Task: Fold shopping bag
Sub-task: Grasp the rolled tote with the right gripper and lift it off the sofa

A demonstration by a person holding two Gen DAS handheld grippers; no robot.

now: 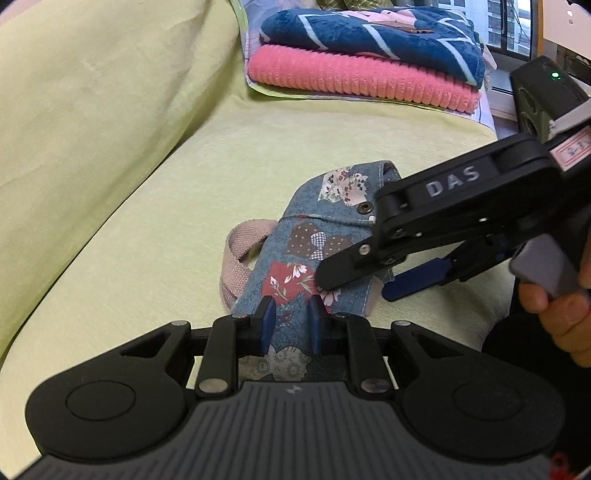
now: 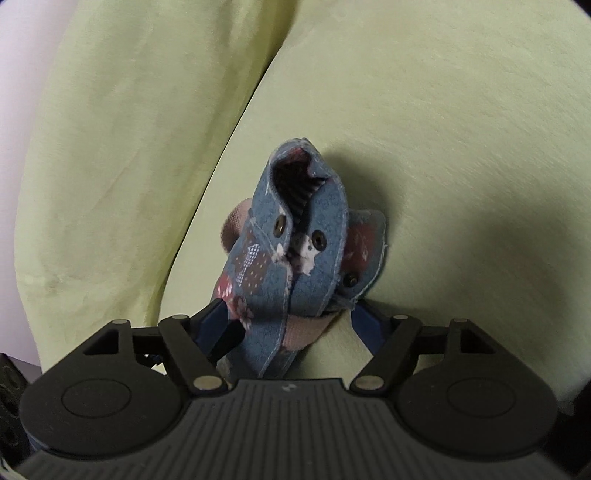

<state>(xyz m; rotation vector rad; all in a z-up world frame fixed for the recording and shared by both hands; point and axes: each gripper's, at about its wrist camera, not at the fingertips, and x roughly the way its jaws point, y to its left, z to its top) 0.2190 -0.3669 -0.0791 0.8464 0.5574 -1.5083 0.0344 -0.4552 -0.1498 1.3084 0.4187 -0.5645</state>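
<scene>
Shopping bag (image 1: 295,273) is bunched up small on the green sofa (image 1: 147,206); left gripper (image 1: 291,321) pinches its near end, right gripper (image 2: 291,328) jaws wide around it.

A pale green sofa cover (image 1: 110,147) is spread across most of the frame; folded blue (image 1: 369,33) and pink towels (image 1: 354,79) are stacked upper right, beside a window (image 1: 506,33).

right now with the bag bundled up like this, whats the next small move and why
Probably wrap the flap over and press its snaps shut: the left gripper pinches the folded bag, the right gripper straddles it open, and the snaps sit apart.
</scene>
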